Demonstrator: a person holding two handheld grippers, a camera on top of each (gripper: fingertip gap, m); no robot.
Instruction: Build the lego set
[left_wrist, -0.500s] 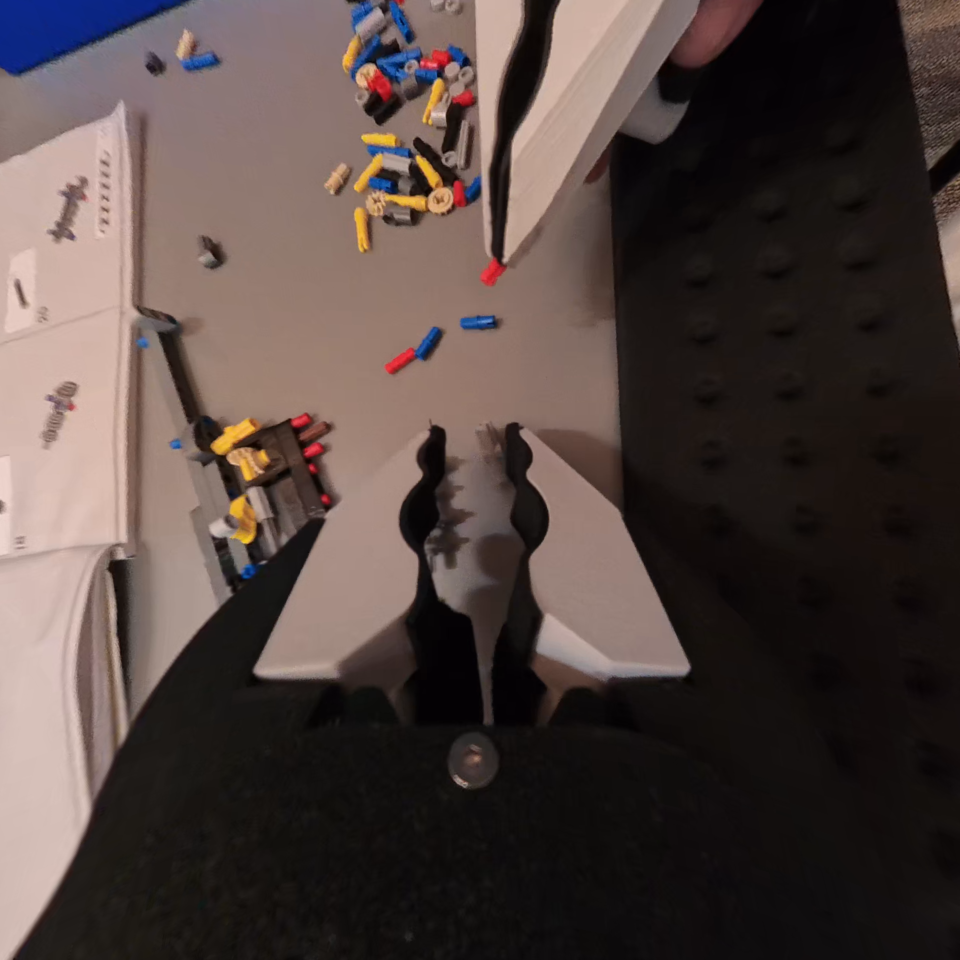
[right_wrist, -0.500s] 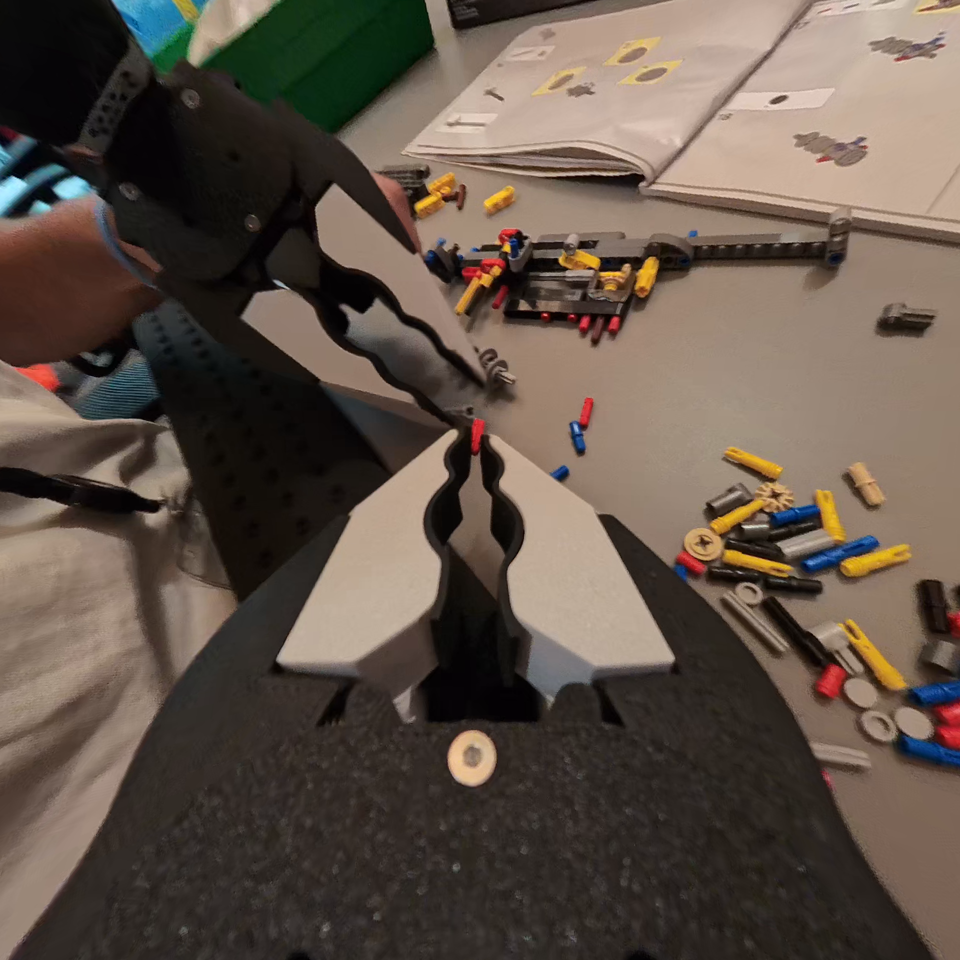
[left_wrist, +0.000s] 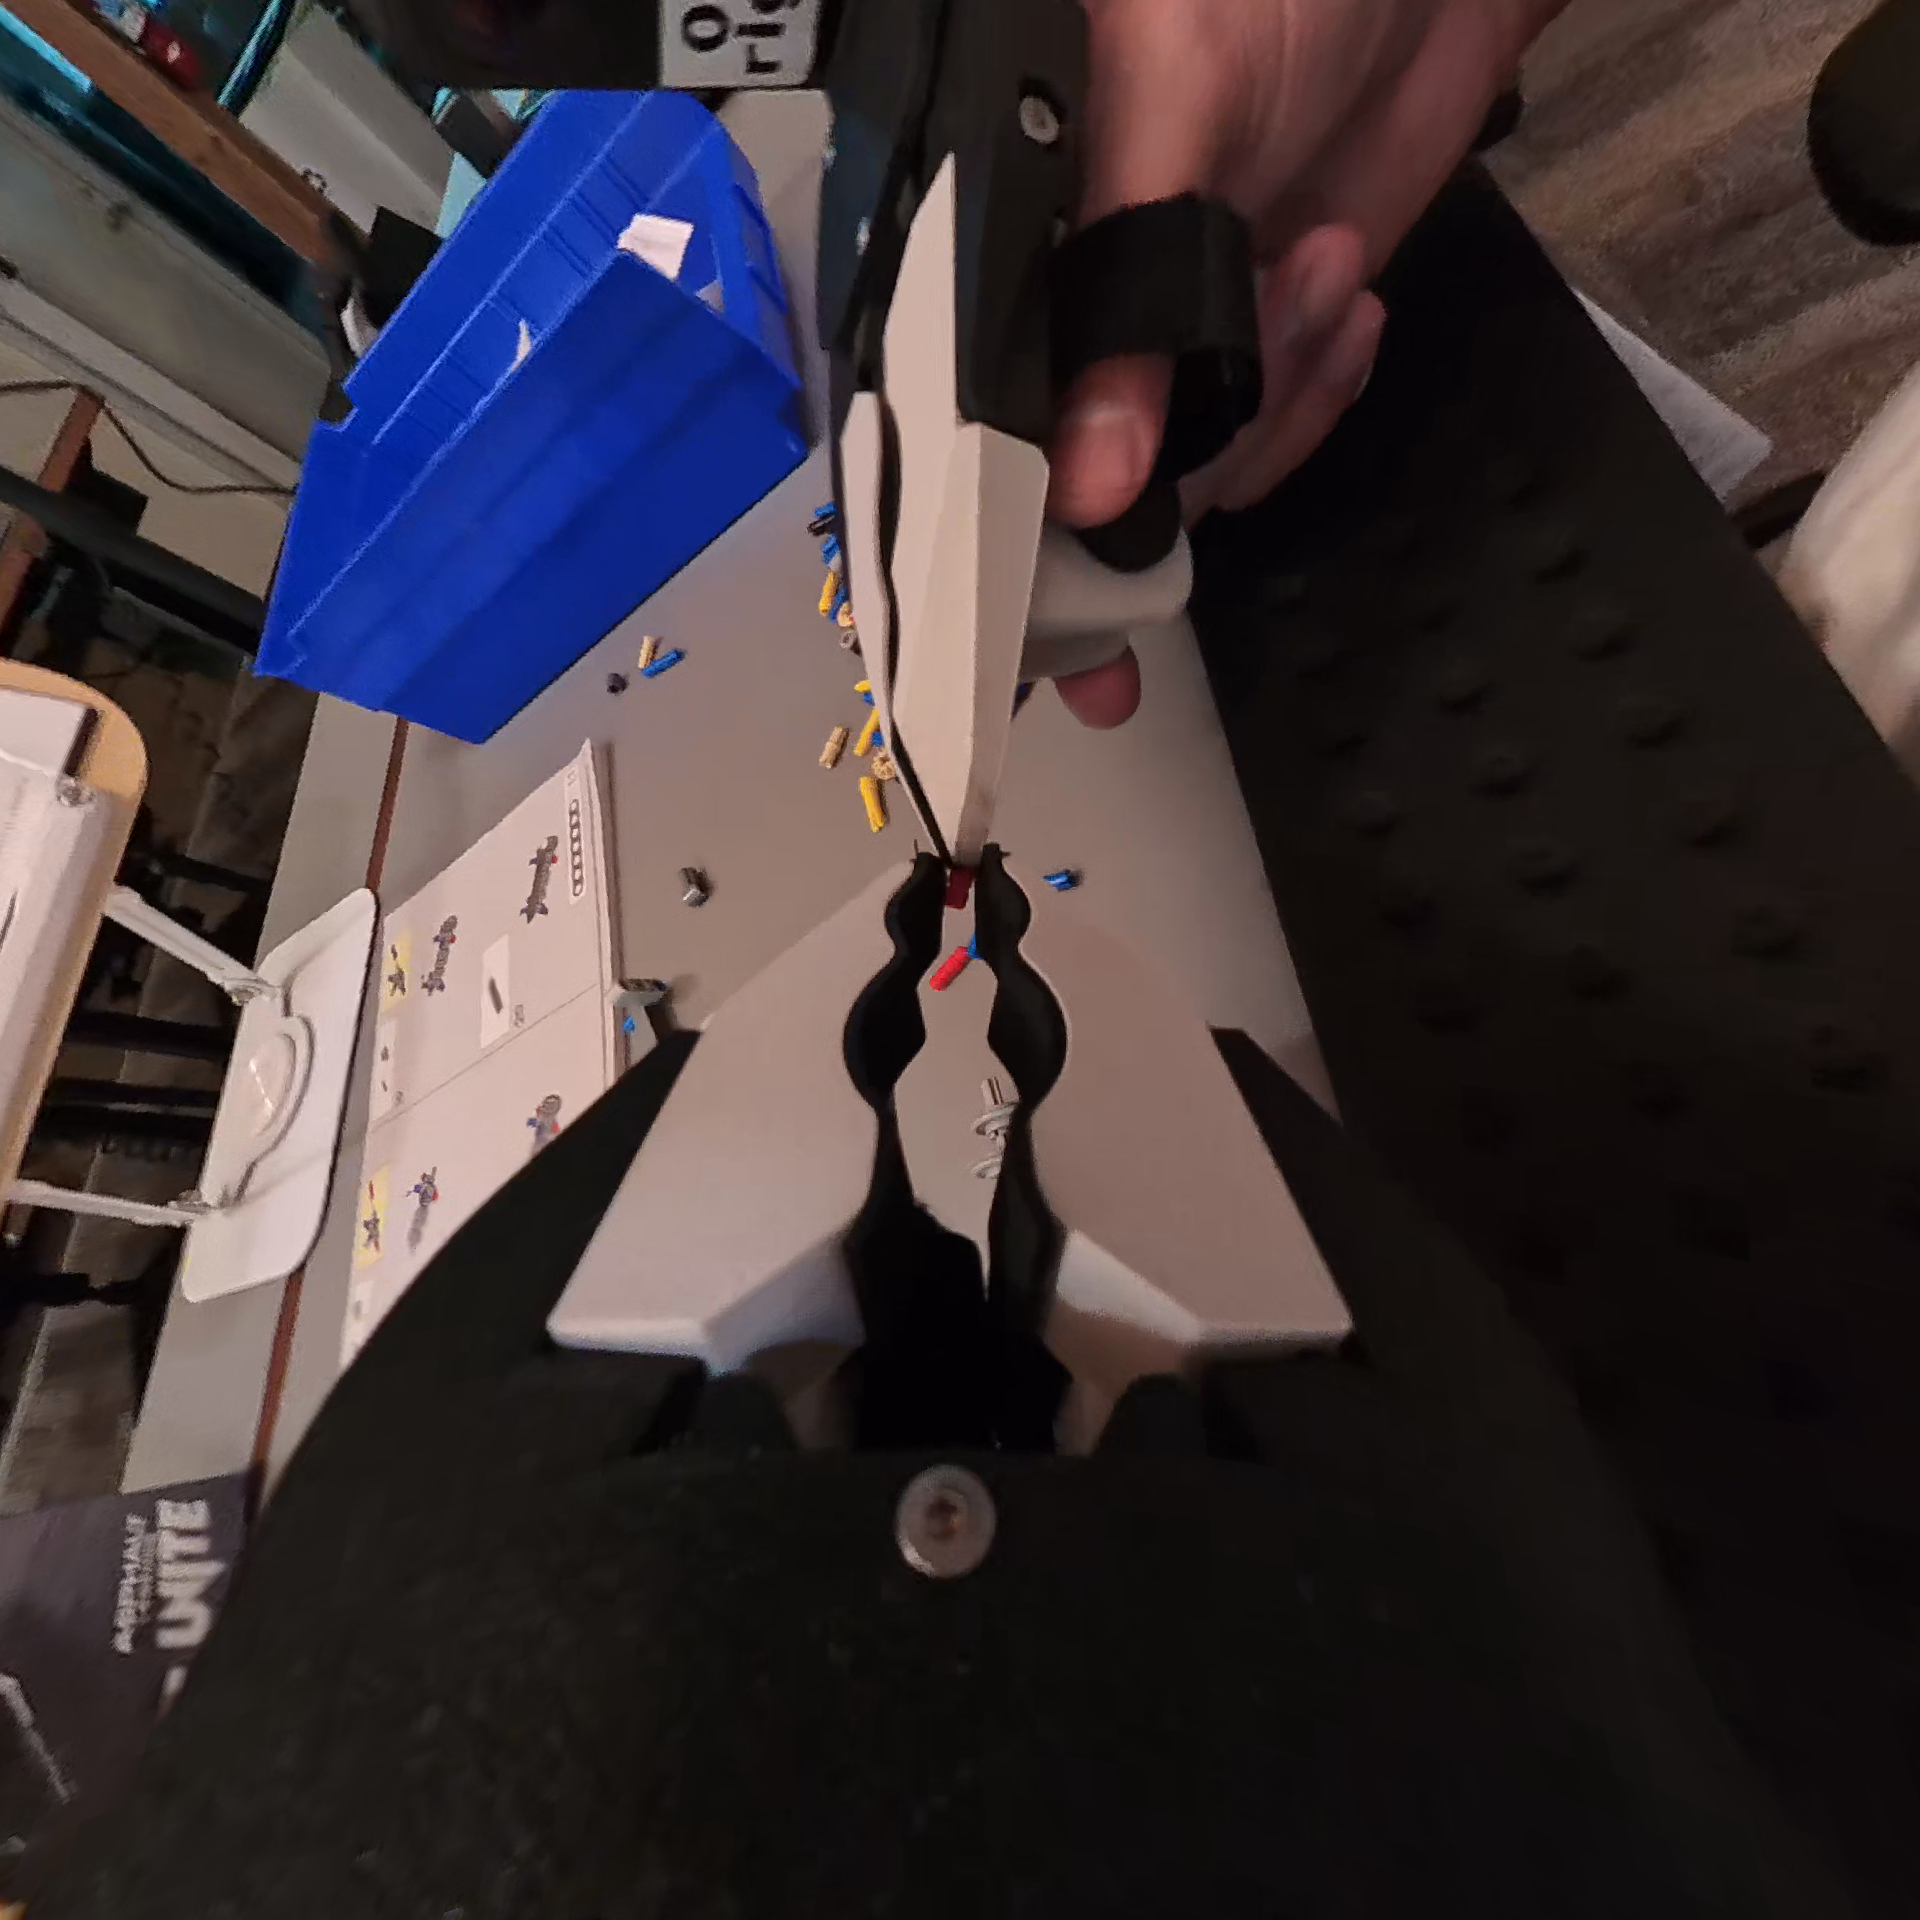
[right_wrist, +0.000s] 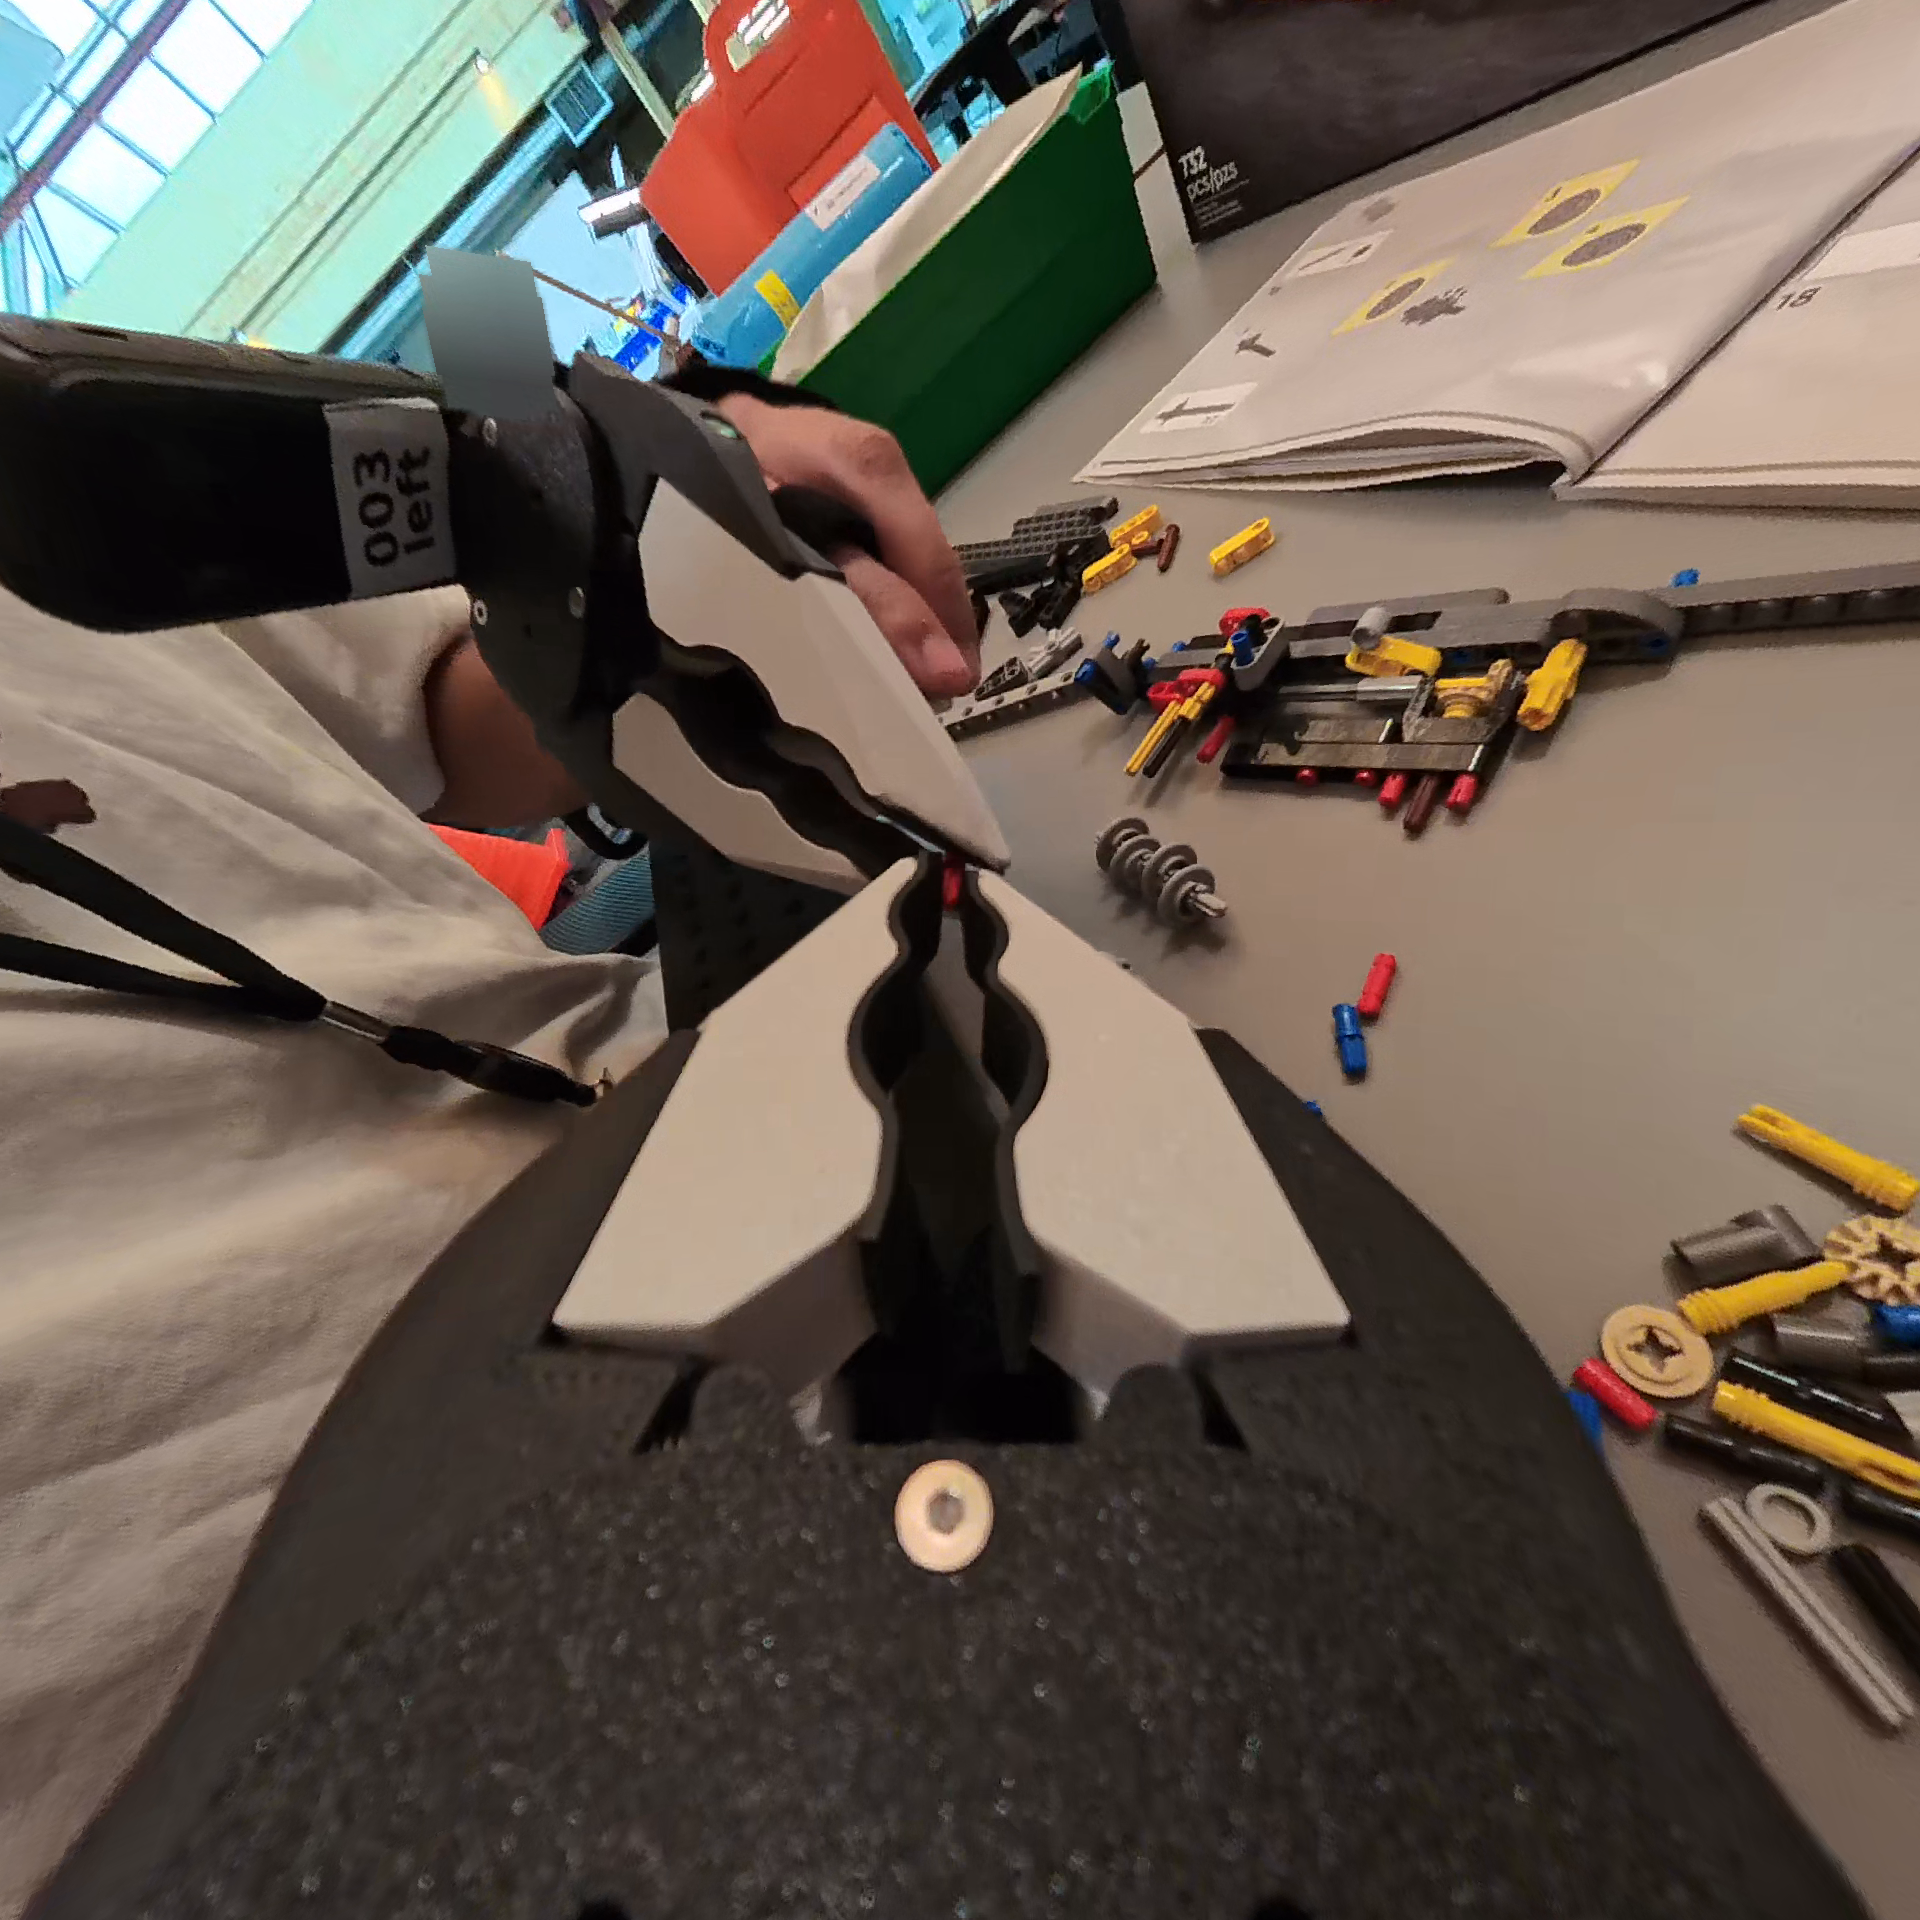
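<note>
A small red pin sits between the tips of my left gripper, whose jaws have narrowed onto it. My right gripper is shut on the same red pin, and the two grippers meet tip to tip above the table. The right gripper comes in from above in the left wrist view; the left gripper comes in from the left in the right wrist view. A grey worm-gear axle lies on the table below. The part-built grey, black and yellow model lies further back.
Loose pins and gears lie at the right. A red pin and a blue pin lie near the axle. The open manual, a green bin, a blue bin and a black studded mat ring the work area. Both grippers' tips are close together, under 4 cm apart.
My left gripper has lifted and tilted up, and its jaws have narrowed from open onto the red pin. The right gripper has brought that pin to the left gripper's tips.
</note>
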